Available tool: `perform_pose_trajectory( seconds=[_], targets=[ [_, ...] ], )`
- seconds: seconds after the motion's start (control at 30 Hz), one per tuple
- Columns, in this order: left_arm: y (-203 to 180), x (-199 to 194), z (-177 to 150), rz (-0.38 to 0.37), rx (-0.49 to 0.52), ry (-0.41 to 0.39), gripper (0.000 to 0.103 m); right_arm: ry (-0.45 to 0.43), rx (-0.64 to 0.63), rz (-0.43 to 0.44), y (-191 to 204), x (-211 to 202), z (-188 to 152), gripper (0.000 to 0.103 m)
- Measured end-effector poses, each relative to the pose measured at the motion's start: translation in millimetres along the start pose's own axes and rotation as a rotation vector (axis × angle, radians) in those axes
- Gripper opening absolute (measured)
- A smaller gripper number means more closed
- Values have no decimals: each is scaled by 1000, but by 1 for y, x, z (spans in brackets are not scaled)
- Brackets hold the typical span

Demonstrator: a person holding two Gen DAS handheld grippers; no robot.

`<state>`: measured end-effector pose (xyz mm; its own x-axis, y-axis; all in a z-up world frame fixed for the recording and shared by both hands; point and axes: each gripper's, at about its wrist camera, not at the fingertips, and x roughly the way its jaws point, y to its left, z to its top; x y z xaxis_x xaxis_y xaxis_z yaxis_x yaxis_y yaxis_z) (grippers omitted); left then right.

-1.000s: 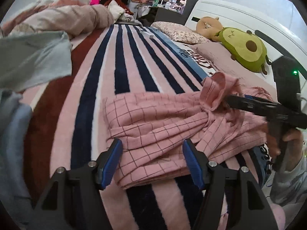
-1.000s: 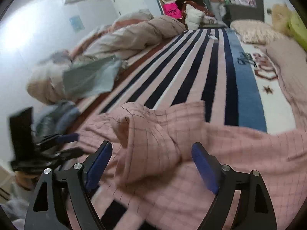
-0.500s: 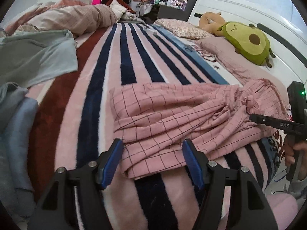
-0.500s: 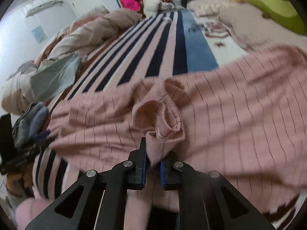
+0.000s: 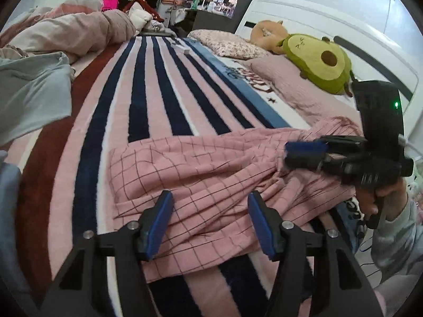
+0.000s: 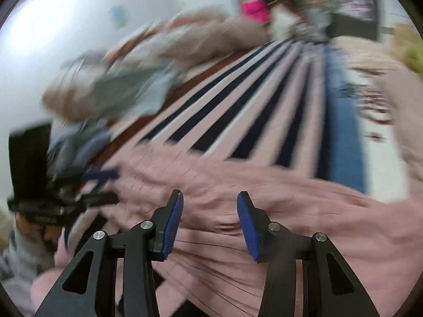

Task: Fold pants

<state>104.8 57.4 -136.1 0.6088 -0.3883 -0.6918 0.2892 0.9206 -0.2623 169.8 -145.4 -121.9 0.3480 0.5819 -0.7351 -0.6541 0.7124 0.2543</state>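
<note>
Pink checked pants (image 5: 201, 174) are lying crumpled across the near end of the striped blanket (image 5: 158, 92), so the folding is, as I judge it, only beginning: the cloth is bunched toward the right side, no clean fold is showing, and smoothing plus every fold are remaining. Nearest to its camera, the left gripper (image 5: 208, 222) is closing slowly over the near edge of the pants, its jaws spread and the pads pressing nothing. Beside it, the right gripper (image 6: 208, 222) is opening, its jaws apart above the wrinkled cloth and pinching nothing, though that view is blurring. Farther back, an avocado plush (image 5: 320, 63) is resting by the white headboard (image 5: 304, 18).
</note>
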Motion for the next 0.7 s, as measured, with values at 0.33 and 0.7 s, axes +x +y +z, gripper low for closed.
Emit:
perform_pose_trajectory(
  seconds=[0.33,0.7],
  targets=[
    [8,-3,-16,21,-26,30,55,47,-66,-36,8,-7,-40,0],
    [10,-16,-22,76,-29,17,55,85,94,-239,-28,-51,-81,0]
  ],
)
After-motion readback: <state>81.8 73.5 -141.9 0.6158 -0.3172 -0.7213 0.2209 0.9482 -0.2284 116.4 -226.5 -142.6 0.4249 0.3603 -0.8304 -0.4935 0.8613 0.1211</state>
